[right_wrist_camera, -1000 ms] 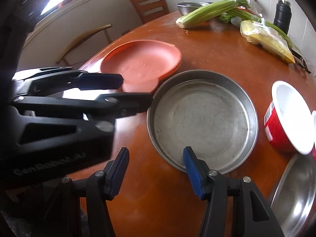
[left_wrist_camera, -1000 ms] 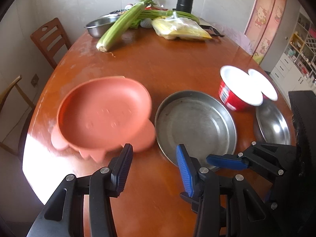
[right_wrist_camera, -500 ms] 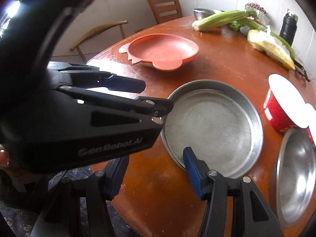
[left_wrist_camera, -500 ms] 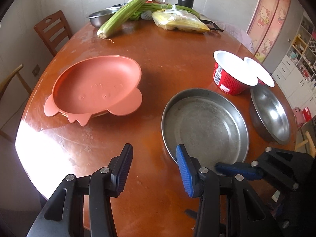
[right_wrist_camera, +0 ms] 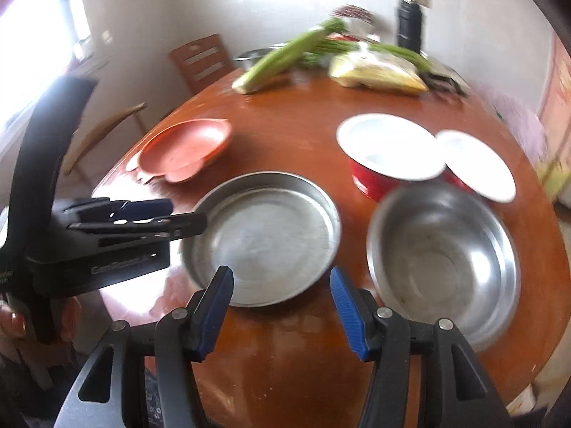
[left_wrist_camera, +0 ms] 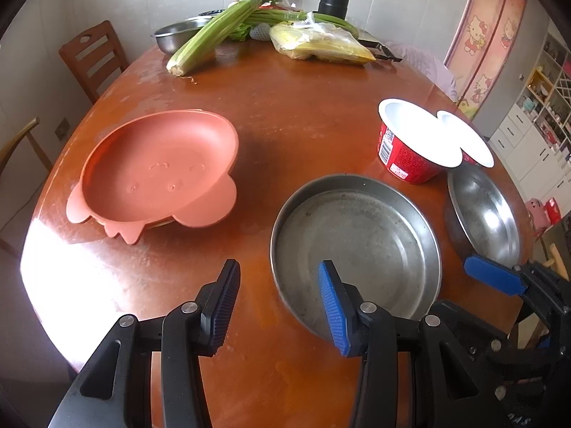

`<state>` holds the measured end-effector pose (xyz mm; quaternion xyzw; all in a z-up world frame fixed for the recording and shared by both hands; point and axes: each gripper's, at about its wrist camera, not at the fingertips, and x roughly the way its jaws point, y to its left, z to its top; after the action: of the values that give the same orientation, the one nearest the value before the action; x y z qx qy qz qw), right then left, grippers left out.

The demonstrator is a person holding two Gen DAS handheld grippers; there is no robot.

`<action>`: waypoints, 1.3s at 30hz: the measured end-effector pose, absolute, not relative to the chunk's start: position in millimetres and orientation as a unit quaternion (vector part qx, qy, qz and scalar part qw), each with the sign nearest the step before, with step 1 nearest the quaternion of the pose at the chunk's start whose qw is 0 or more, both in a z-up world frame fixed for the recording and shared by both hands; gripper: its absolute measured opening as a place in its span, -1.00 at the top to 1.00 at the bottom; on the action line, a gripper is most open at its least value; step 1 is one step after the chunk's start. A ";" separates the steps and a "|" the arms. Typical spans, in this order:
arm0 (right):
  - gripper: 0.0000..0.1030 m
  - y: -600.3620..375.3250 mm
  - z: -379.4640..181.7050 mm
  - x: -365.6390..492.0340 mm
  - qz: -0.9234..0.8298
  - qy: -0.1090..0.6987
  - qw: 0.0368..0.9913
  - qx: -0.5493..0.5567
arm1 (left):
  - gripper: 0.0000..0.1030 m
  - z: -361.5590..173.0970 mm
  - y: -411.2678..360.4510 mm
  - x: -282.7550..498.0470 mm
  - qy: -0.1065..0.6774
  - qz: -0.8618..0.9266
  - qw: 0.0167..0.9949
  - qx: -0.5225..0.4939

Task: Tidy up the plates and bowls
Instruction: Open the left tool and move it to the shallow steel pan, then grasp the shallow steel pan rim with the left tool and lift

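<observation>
The right gripper [right_wrist_camera: 282,308] is hovering with jaws spread and empty at the near table edge, between the flat steel pan [right_wrist_camera: 262,237] ahead-left and the steel bowl [right_wrist_camera: 444,262] ahead-right; the bowl is lying nearer this gripper. The left gripper [left_wrist_camera: 278,306] is likewise gaping, grasping nothing, at the pan's near rim. Counted: one pink animal-shaped plate [left_wrist_camera: 160,171], one pan, one steel bowl, two red paper bowls [left_wrist_camera: 414,149].
</observation>
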<state>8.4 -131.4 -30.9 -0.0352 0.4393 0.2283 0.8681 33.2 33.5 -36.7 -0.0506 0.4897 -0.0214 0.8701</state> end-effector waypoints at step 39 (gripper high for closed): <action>0.08 -97.9 -54.5 41.5 0.177 0.433 0.881 -0.071 | 0.39 -59.4 27.6 50.1 0.481 -0.022 0.876 -0.031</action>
<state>41.5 -97.9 -54.5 -0.0708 0.4332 0.1773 0.8809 50.1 27.6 -59.4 -0.0306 0.4812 -0.0221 0.8758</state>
